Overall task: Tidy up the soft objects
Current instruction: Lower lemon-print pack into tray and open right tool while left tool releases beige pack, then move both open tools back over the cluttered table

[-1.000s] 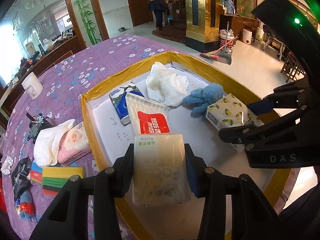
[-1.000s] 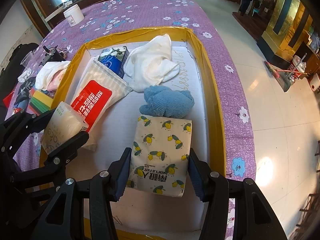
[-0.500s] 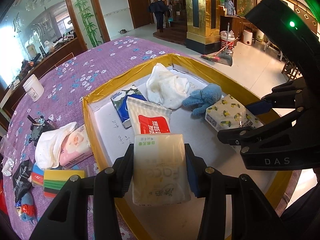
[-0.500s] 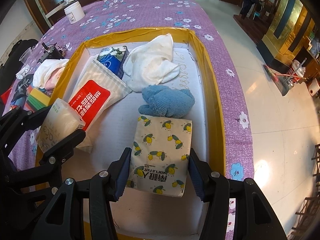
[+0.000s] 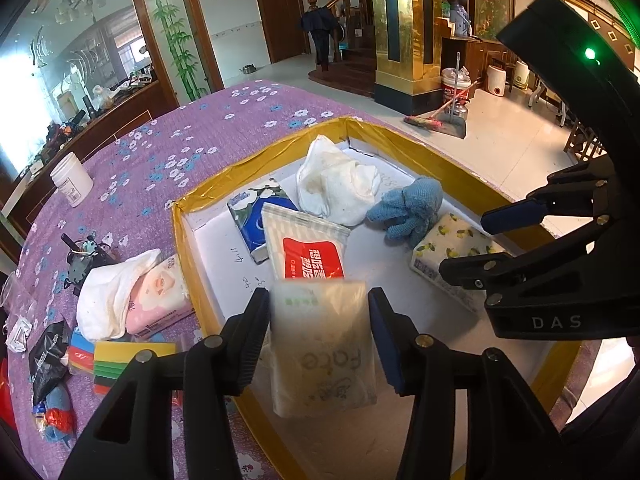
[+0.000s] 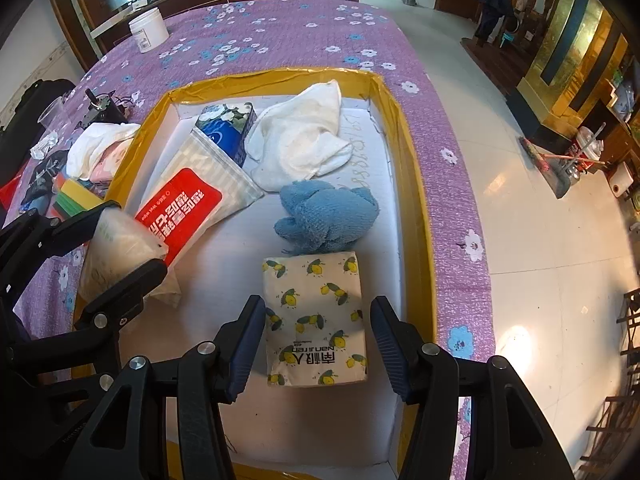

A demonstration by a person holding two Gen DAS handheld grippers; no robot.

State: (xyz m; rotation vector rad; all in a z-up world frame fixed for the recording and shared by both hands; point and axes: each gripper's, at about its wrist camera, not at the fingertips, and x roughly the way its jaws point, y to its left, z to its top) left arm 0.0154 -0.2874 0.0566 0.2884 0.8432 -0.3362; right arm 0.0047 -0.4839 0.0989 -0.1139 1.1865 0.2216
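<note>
Purple floral cloth (image 6: 288, 36) covered the worktop under a yellow-rimmed tray (image 6: 412, 184). Left claw (image 5: 318, 338) gripped a pouch (image 5: 324, 352) over the tray's 7 o'clock edge; right claw (image 6: 318, 338) stood open around a lemon pack (image 6: 316, 316) at 6 o'clock.

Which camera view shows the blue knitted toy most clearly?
The right wrist view: the blue knitted toy lies whole near the middle, just beyond the lemon-print tissue pack. In the left wrist view it is smaller and farther away.

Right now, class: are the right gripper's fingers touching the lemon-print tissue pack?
Apart. In the right wrist view, white tray floor shows between each finger and the sides of the lemon-print tissue pack; the right gripper stands open around it.
</note>
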